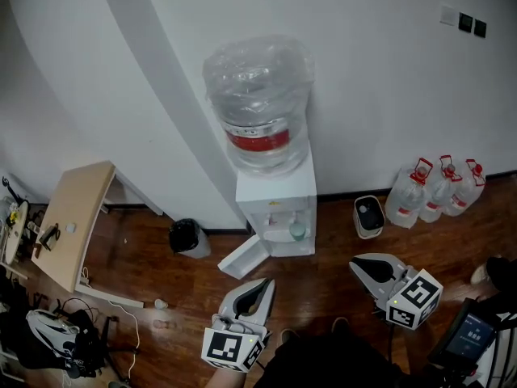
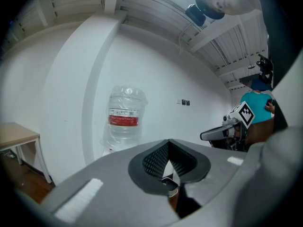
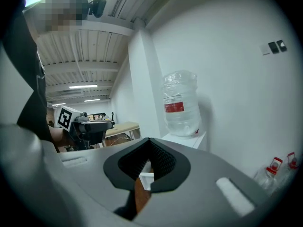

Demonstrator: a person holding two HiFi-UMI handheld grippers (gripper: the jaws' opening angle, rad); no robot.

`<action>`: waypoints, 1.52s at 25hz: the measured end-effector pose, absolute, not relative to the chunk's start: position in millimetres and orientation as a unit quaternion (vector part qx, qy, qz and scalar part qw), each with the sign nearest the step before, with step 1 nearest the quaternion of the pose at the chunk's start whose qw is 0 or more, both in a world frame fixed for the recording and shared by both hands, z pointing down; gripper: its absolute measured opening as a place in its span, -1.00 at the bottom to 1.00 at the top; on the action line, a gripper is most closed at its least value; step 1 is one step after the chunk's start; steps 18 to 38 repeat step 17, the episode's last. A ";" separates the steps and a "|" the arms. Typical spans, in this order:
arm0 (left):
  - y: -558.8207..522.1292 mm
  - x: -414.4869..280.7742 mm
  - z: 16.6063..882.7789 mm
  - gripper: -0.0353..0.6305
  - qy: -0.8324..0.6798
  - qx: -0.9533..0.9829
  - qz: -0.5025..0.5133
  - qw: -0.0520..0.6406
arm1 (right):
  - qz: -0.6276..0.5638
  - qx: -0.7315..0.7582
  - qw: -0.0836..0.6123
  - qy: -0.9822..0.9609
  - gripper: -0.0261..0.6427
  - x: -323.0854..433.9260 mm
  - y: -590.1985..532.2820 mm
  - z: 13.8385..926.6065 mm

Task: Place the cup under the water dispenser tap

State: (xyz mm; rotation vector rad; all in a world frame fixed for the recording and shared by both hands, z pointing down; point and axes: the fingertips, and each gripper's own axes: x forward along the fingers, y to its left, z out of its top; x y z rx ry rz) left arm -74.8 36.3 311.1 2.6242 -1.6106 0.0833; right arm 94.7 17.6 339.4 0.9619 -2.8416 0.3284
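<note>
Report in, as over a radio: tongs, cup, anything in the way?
Left tongs and right tongs slightly apart, empty. Small pale-green cup sits in white water dispenser's tap recess. White flap open at its base.

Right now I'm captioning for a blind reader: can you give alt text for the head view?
A white water dispenser with a large bottle on top stands against the wall, a small greenish cup in its tap recess. In front, the left tool and right tool are held empty above the wooden floor.
</note>
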 end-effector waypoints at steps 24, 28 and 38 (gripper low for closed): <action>50.2 -89.5 311.4 -0.34 -0.546 0.836 0.028 0.045 | 0.114 0.321 0.049 -0.939 -0.92 93.8 29.8 332.9; 50.2 -89.5 311.4 -0.34 -0.546 0.836 0.028 0.045 | 0.114 0.321 0.049 -0.939 -0.92 93.8 29.8 332.9; 50.2 -89.5 311.4 -0.34 -0.546 0.836 0.028 0.045 | 0.114 0.321 0.049 -0.939 -0.92 93.8 29.8 332.9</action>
